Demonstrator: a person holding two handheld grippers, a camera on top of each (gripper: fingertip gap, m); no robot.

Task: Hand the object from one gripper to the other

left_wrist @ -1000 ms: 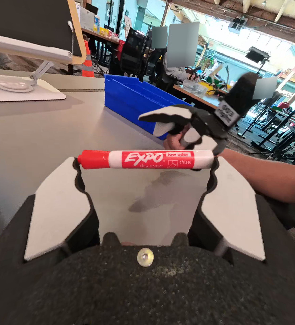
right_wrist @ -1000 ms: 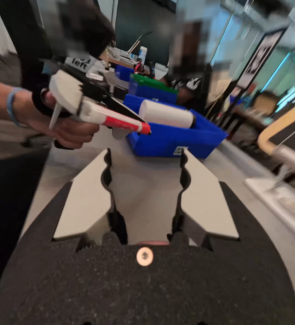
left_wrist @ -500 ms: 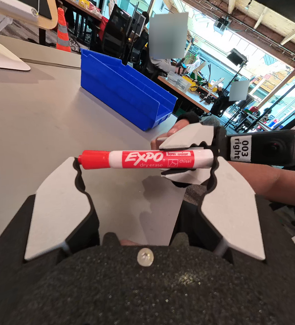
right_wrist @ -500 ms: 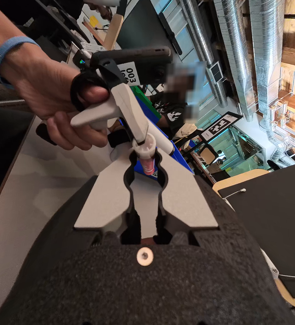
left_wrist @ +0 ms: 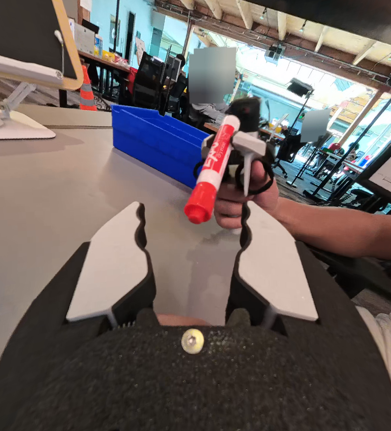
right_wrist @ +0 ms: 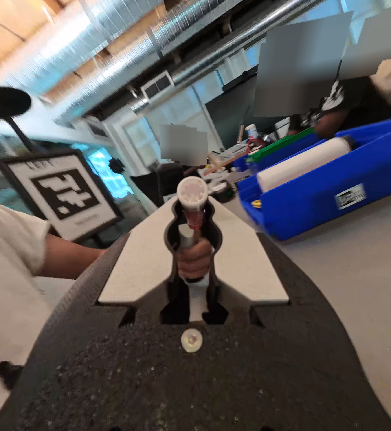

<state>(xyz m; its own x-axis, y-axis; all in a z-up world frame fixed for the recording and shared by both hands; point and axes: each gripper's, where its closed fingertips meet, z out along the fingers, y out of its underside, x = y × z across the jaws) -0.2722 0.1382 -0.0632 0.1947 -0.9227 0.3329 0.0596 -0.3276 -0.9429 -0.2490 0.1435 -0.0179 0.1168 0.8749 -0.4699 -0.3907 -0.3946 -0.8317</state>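
Marker [left_wrist: 215,163] custody: we are finding it clamped between the fingers of the right gripper [right_wrist: 192,205], which are closing on its white barrel end. It is hanging above the worktop [left_wrist: 50,186], tilted, red cap lowest. We are recording the left gripper [left_wrist: 193,221] with fingers standing apart and gripping nothing; the cap is hovering just beyond them. A blue bin [left_wrist: 152,140] is sitting behind.

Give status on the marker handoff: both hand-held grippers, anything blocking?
Left hand-held gripper open, empty. Right hand-held gripper shut on red marker, held in air, cap end down toward left. Blue bin behind on table, not in the way.
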